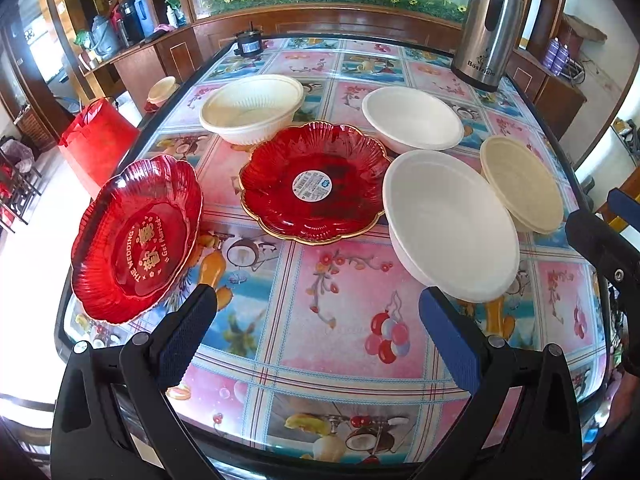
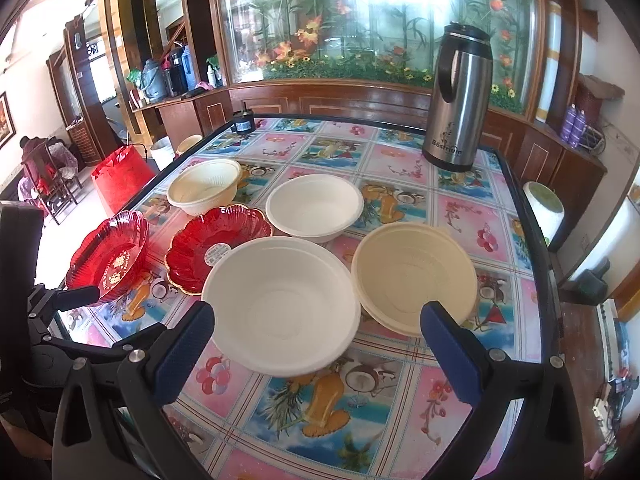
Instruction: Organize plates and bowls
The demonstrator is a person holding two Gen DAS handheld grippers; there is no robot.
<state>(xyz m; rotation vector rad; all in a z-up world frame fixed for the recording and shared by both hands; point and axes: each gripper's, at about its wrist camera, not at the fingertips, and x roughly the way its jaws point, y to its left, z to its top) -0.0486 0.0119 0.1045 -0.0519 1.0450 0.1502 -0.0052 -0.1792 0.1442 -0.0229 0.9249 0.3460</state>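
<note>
red plates [image 1: 316, 182]: 2 | bowls [image 1: 450, 222]: 4 | flask [image 1: 490, 26]: 1

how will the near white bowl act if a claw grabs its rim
The near white bowl looks like thin disposable ware, so probably very light. Its thin rim may flex or crumple under a hard pinch. On the glossy table it would likely slide rather than tip.

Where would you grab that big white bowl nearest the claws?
Probably by the near rim of the white bowl, one finger inside and one outside, coming from the table's near edge. Its thin lip flares outward and faces the open right claw.
</note>
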